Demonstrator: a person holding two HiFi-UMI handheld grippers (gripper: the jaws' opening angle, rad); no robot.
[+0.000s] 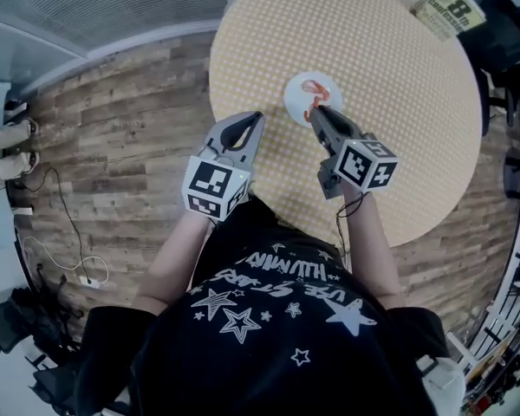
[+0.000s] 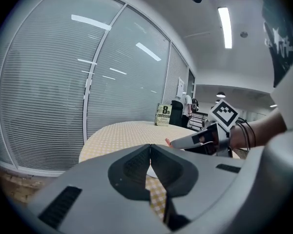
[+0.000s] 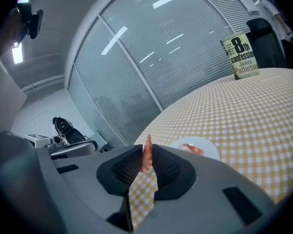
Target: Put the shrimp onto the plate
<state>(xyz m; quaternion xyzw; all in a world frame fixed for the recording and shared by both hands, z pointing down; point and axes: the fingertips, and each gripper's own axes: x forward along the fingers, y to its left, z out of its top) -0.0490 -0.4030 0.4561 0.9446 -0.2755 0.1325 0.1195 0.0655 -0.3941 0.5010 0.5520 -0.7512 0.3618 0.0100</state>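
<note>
A small white plate sits on the round checked table, with one orange shrimp lying on it. My right gripper hangs at the plate's near edge, shut on a second shrimp that sticks up between its jaws. In the right gripper view the plate lies just beyond the jaws with the first shrimp on it. My left gripper is shut with nothing in it, over the table's near left edge. From the left gripper view, the right gripper shows ahead.
A book stands at the table's far right edge, also visible as the book in the right gripper view. Wooden floor lies left of the table. Cables run along the floor at left. Dark chairs stand at right.
</note>
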